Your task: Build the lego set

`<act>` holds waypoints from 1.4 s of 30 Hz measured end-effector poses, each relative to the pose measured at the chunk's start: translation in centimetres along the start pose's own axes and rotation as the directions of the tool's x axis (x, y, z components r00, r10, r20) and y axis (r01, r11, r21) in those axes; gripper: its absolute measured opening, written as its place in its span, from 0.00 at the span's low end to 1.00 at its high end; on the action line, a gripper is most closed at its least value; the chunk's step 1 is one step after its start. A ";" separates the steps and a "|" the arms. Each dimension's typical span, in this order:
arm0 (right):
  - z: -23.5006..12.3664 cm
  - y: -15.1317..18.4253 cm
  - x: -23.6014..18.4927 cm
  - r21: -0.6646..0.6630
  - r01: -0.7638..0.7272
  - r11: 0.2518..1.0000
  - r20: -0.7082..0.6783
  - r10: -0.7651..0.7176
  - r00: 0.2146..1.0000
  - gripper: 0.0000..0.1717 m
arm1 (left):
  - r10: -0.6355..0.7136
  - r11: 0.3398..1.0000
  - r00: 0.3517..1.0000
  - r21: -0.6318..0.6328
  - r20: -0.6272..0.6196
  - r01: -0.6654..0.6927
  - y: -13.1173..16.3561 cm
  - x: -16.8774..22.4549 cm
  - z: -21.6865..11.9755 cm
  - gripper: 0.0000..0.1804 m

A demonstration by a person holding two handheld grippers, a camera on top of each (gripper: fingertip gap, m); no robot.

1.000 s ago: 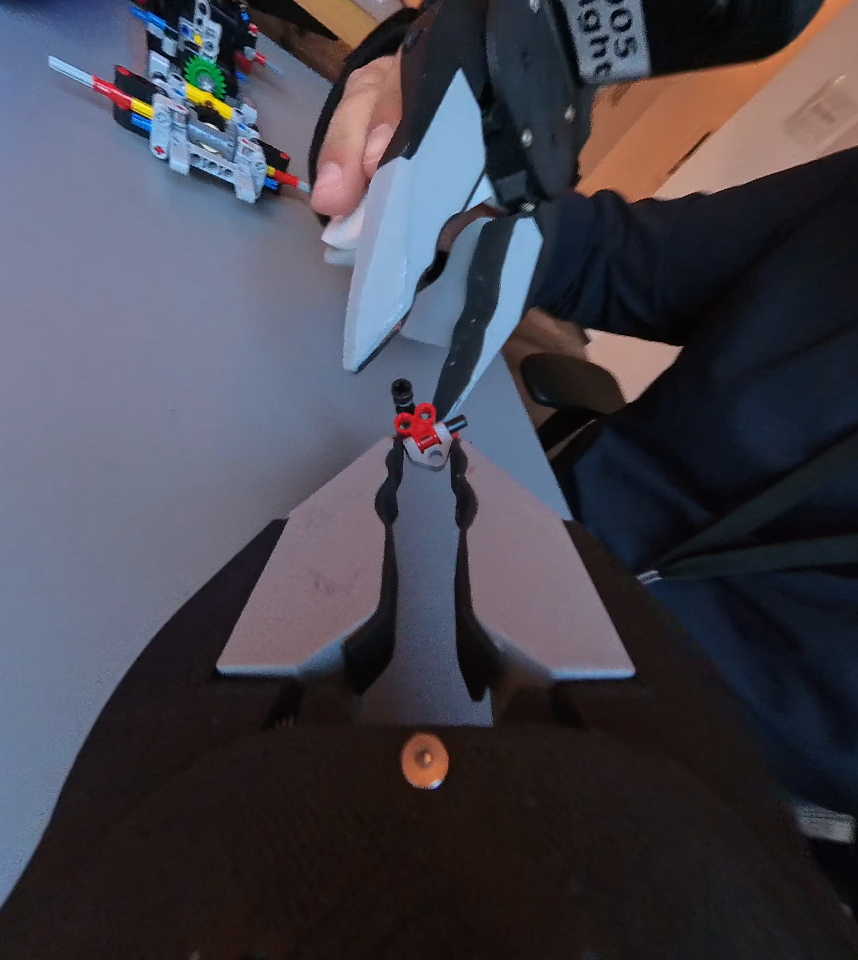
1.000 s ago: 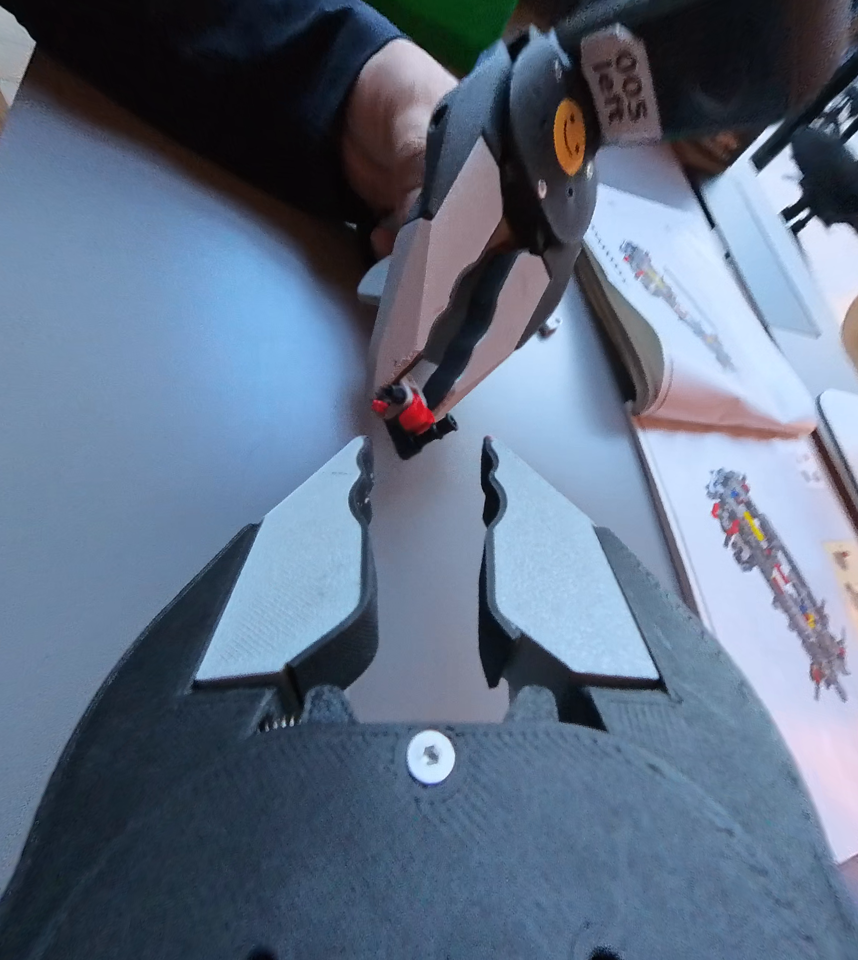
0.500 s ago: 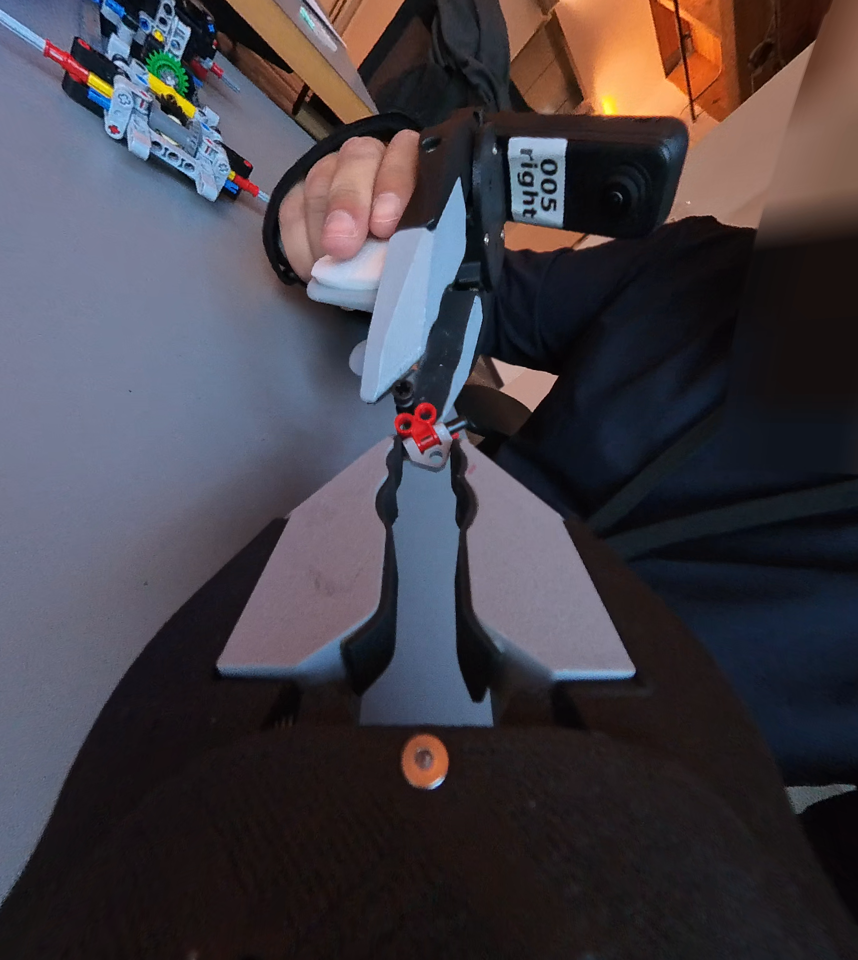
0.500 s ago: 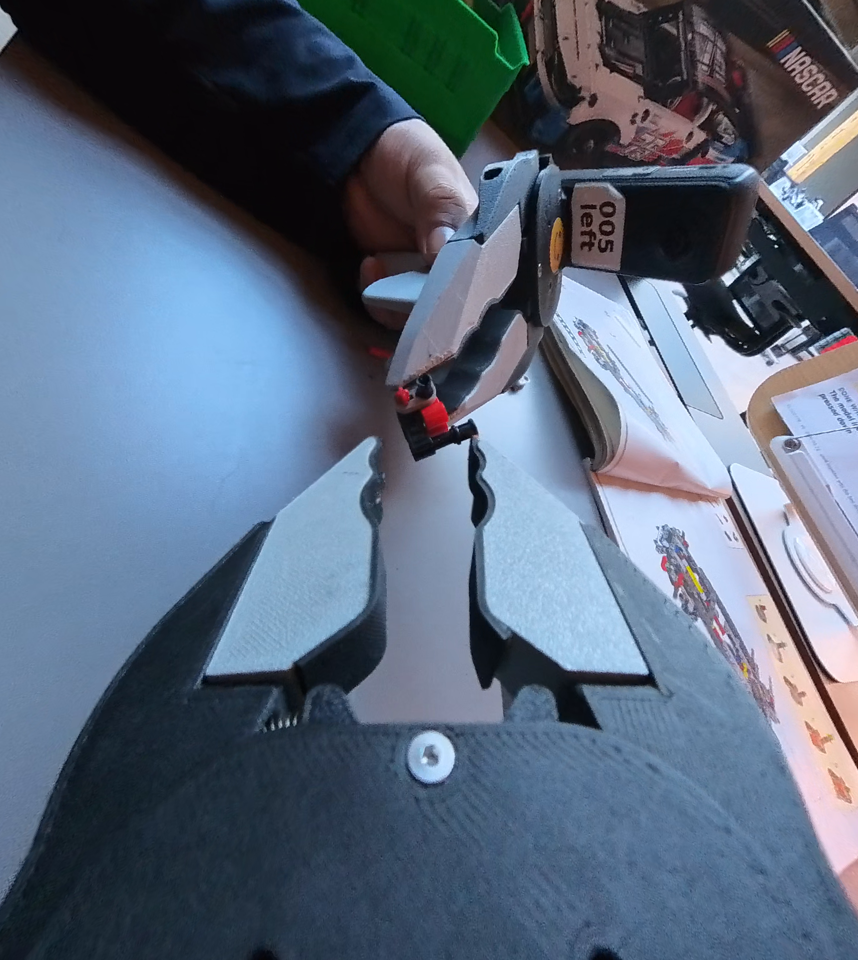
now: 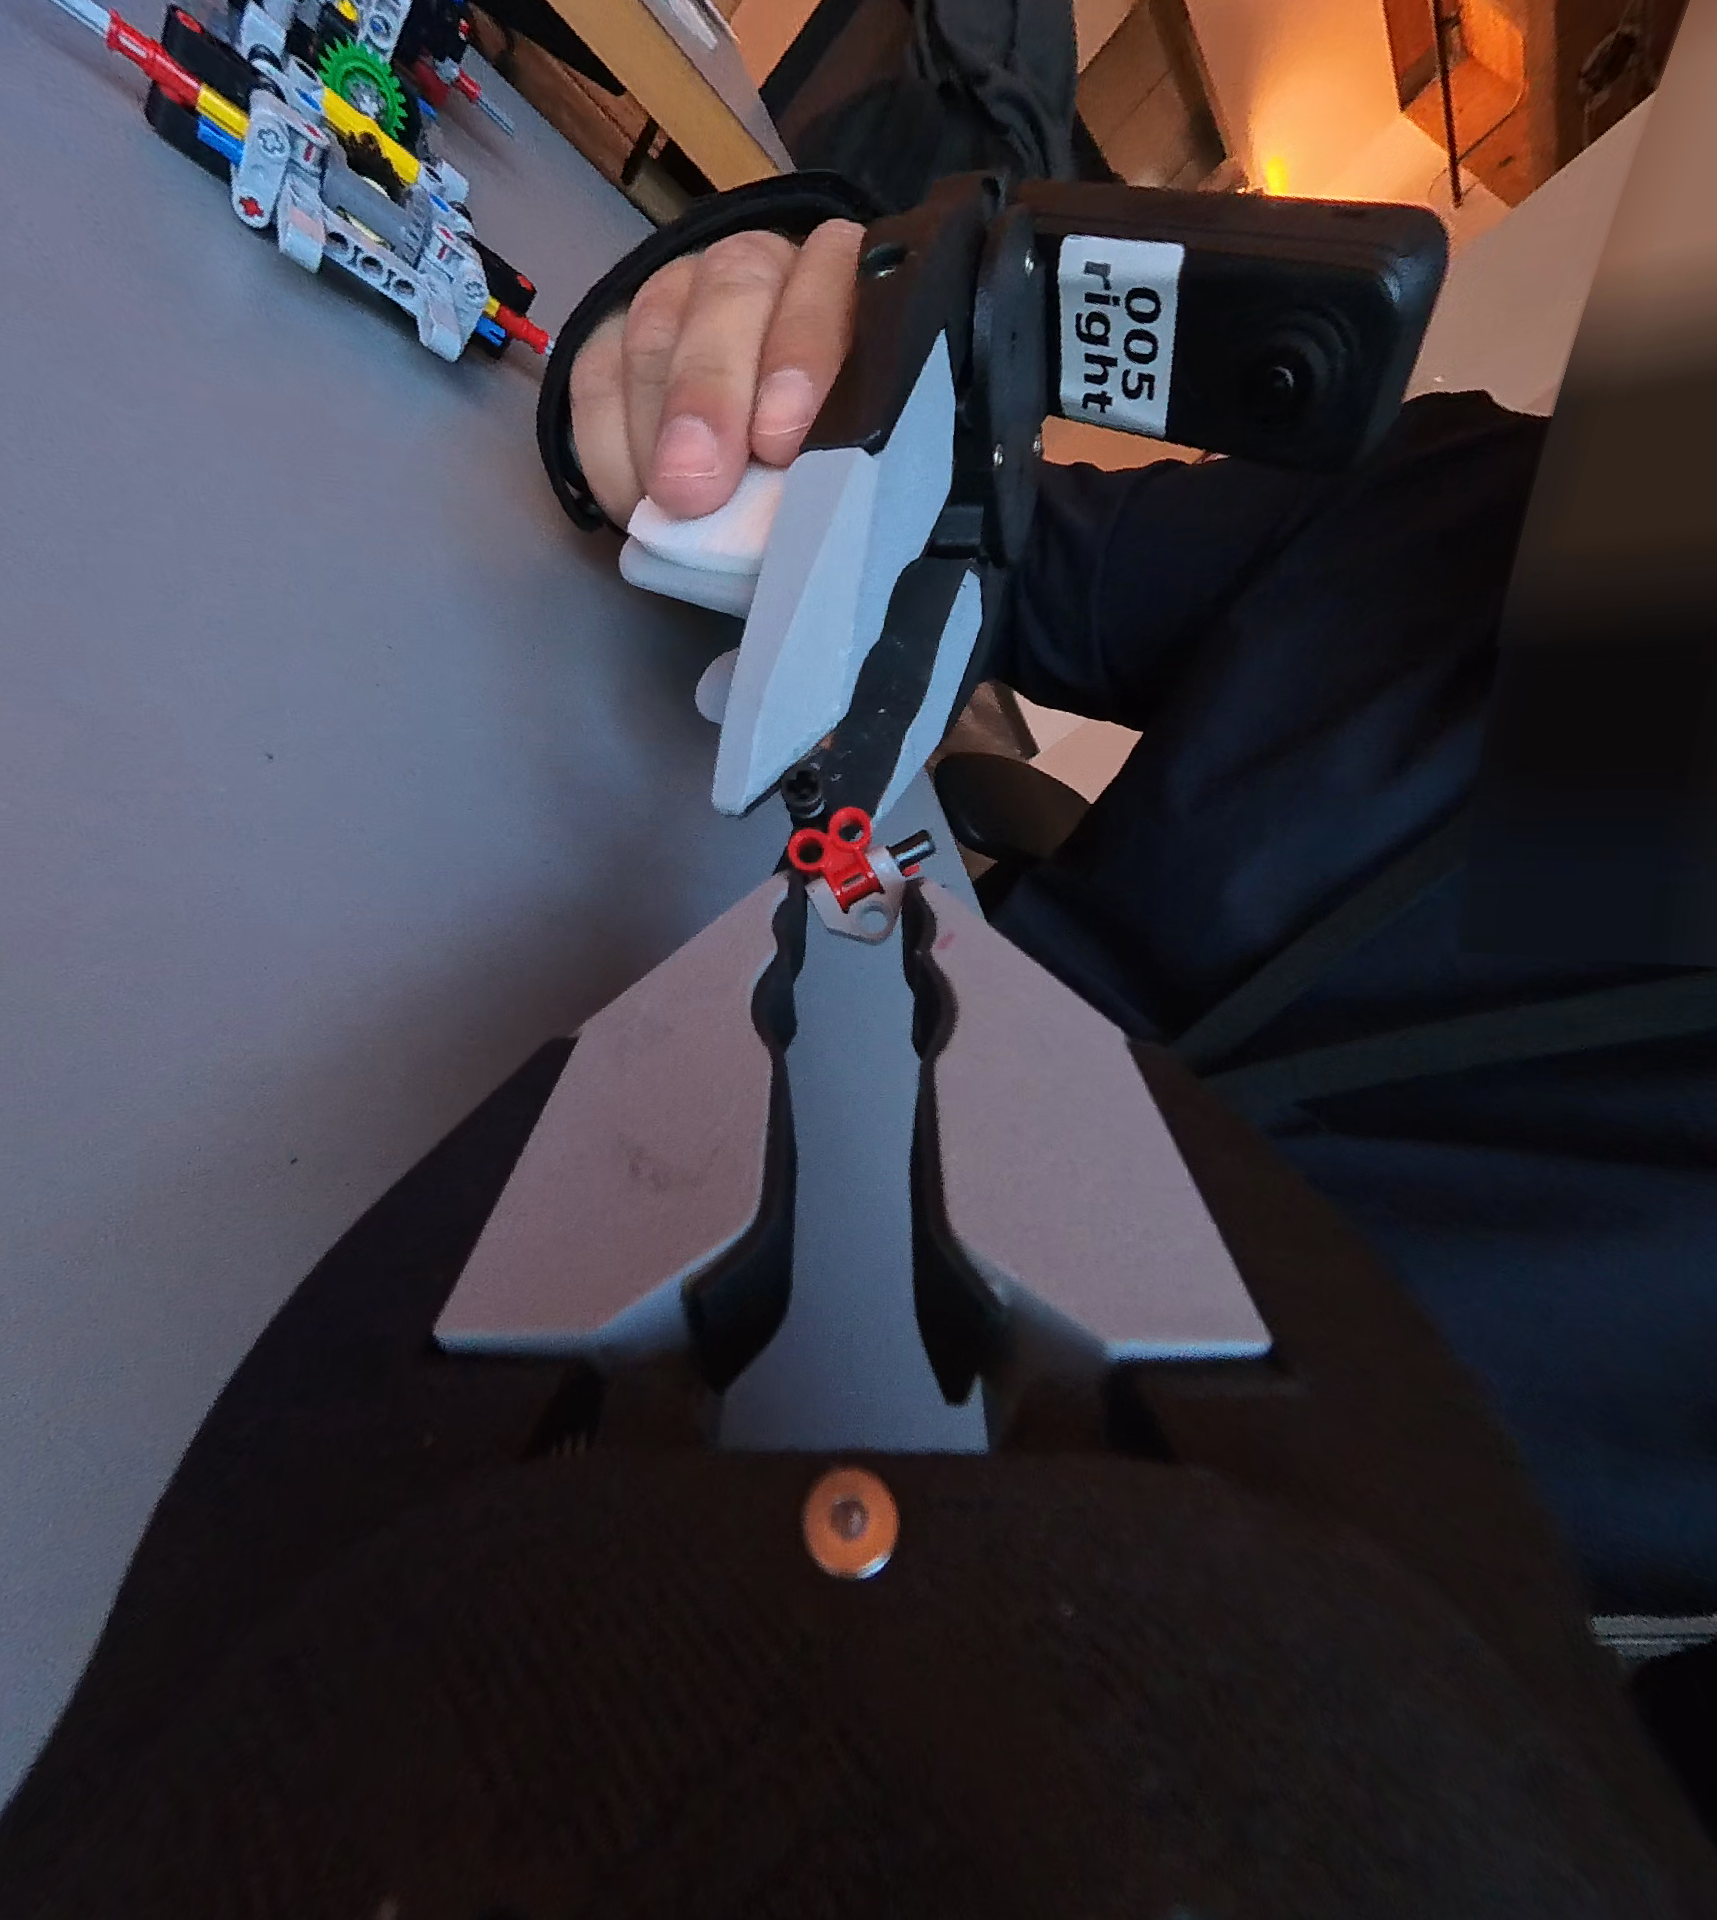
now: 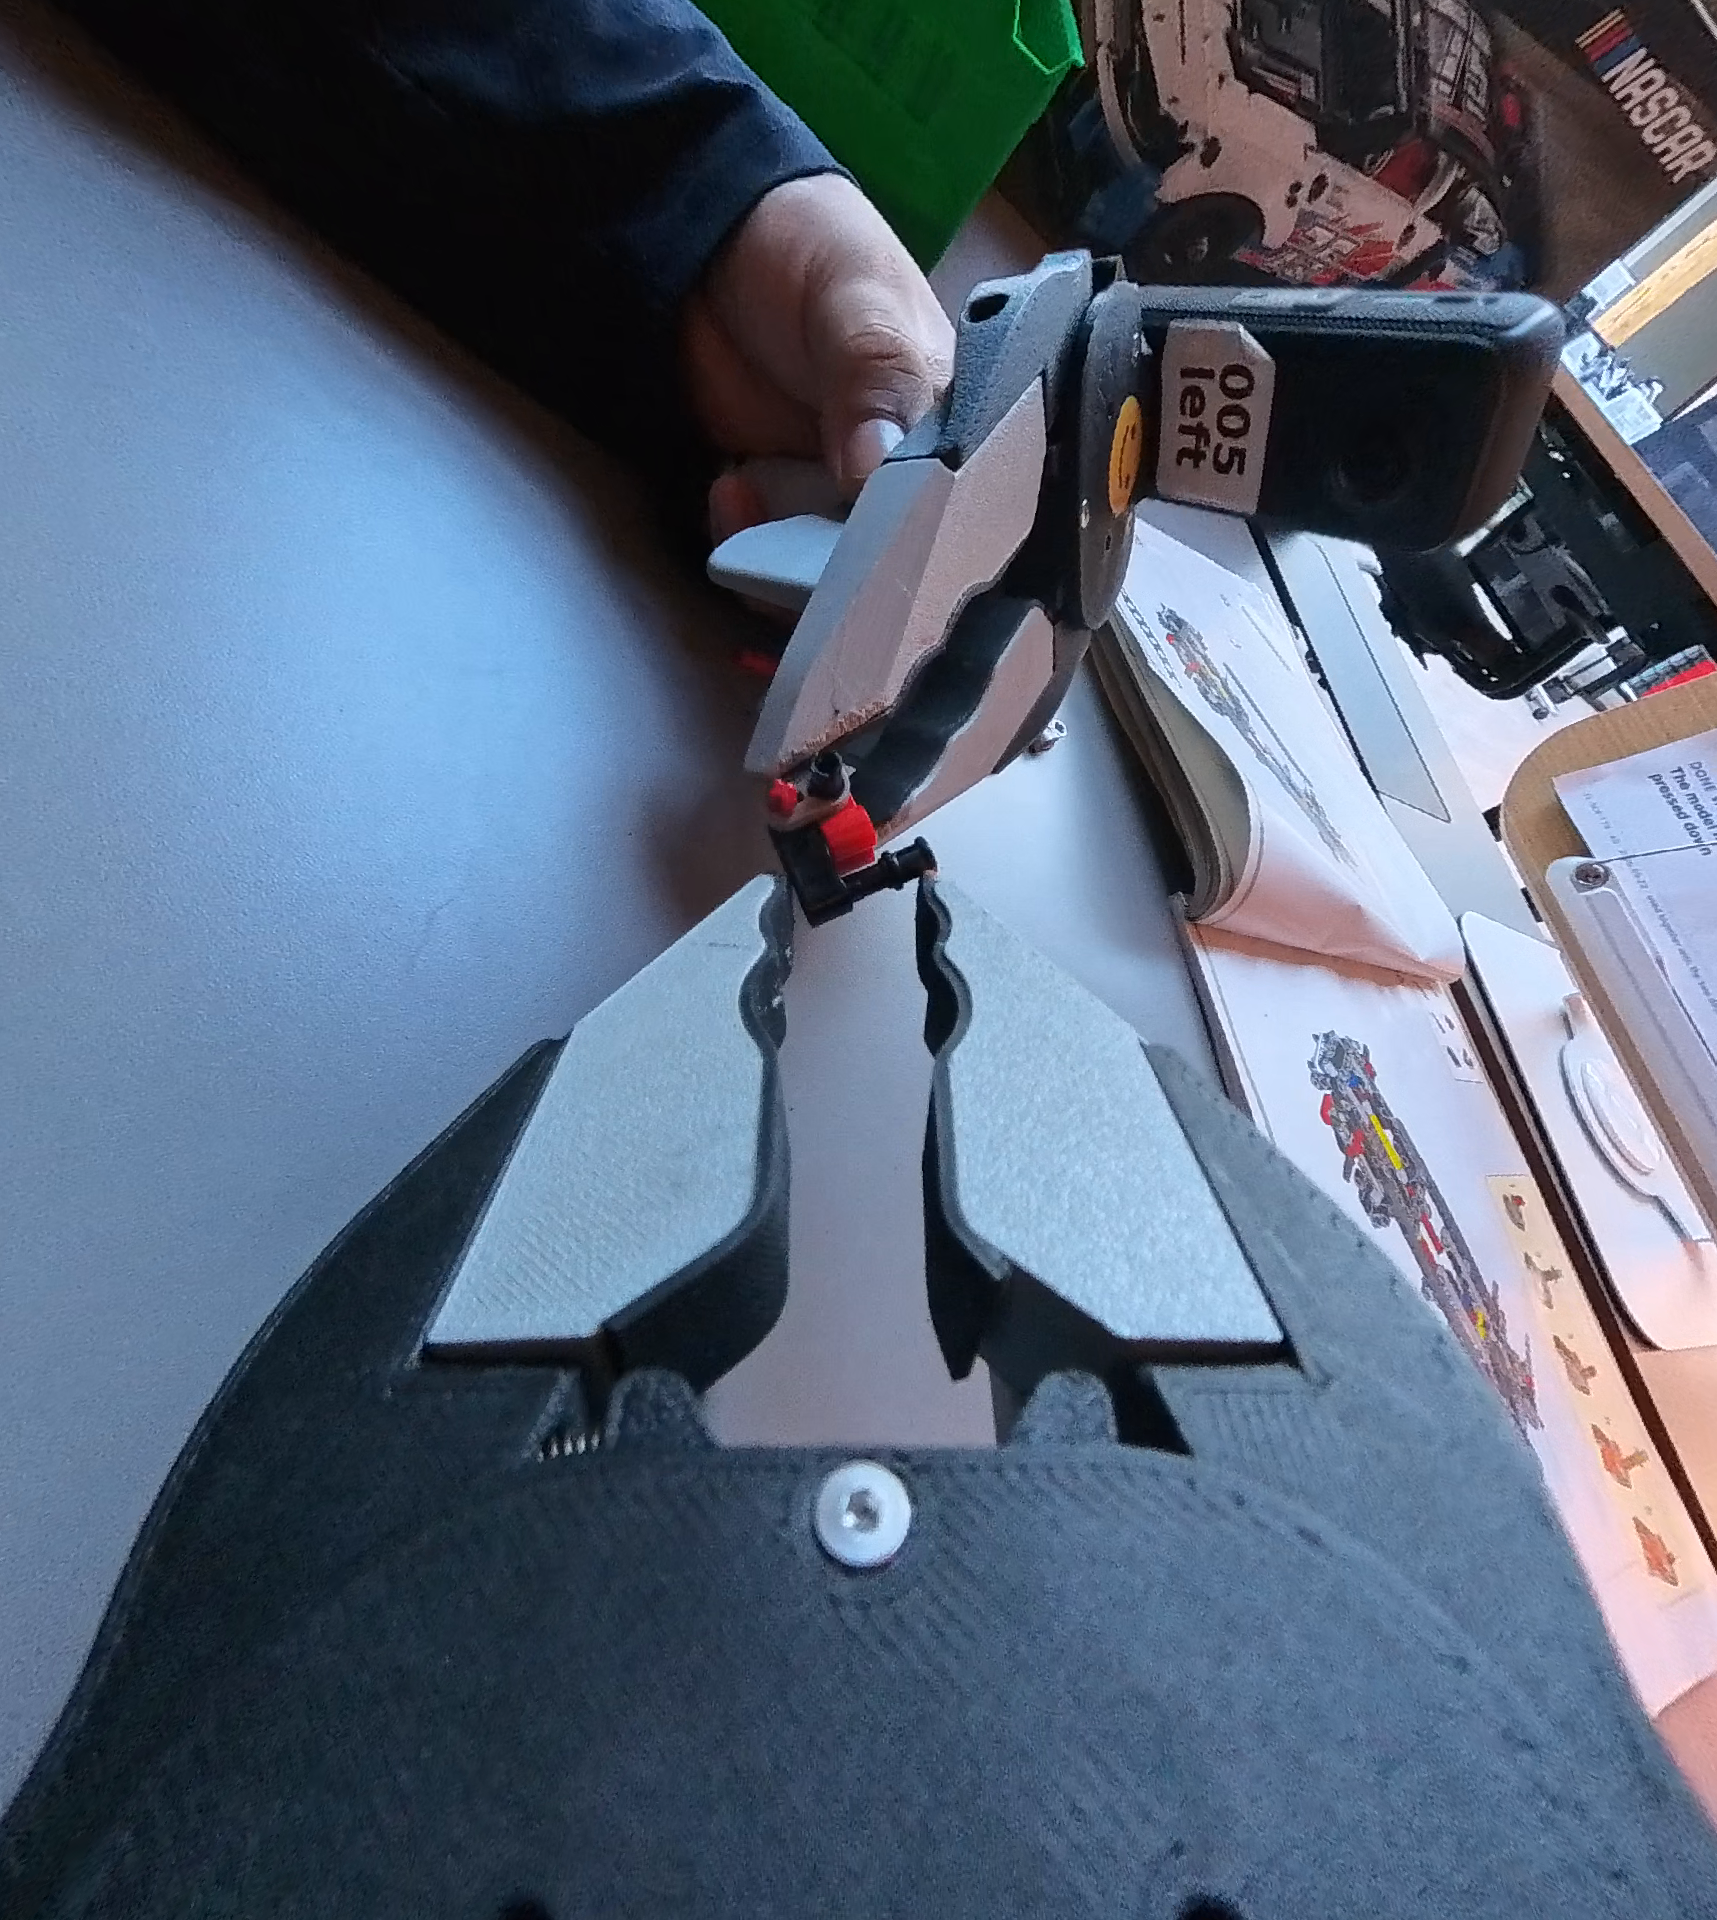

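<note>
Left gripper (image 5: 846, 902) pinches a small assembly (image 5: 849, 871) of red, light-grey and black toy-brick parts at its fingertips, held in the air above the grey table (image 5: 210, 727); both fingers press on the grey piece. Right gripper (image 6: 849, 902) has its jaws narrowed around the black end of the same assembly (image 6: 826, 854): left fingertip (image 6: 771, 914) at the black block, right fingertip (image 6: 927, 914) at the head of the black pin (image 6: 895, 871). Whether both pads truly press, cannot tell; contact looks likely. Risks, judged from this: 1) the 2 grippers meet tip to tip, so any twist between the hands could pry the assembly out of the left pinch or snap a joint apart; 2) the pin head sits at the very edge of the right fingertip, so it may slip off sideways; 3) a dropped part would fall to the table or past its near edge. Larger brick model (image 5: 345, 156) lies well apart.
</note>
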State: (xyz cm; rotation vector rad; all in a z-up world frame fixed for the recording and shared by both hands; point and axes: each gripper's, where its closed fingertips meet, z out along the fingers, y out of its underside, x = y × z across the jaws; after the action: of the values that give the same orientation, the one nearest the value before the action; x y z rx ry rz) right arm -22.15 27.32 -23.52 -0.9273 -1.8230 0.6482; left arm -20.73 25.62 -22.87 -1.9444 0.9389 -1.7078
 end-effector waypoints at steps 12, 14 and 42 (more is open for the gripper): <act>0.1 0.4 -0.2 -0.025 0.015 1.000 0.004 -0.015 1.000 0.12 | 0.025 1.000 0.998 -0.019 0.053 -0.024 0.3 -0.3 0.3 0.09; 0.1 0.5 -0.3 -0.027 0.016 1.000 0.005 -0.015 1.000 0.11 | 0.025 1.000 0.998 -0.019 0.055 -0.024 0.3 -0.3 0.3 0.09; -0.1 0.0 -0.7 0.004 0.009 1.000 0.032 -0.009 0.999 0.13 | -0.073 0.997 0.997 -0.019 -0.031 0.072 0.5 0.4 0.7 0.09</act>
State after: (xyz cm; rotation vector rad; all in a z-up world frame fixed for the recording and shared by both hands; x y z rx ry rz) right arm -21.87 26.75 -23.82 -0.9105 -1.8527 0.6638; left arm -20.11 24.85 -23.05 -1.9907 0.9081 -1.7814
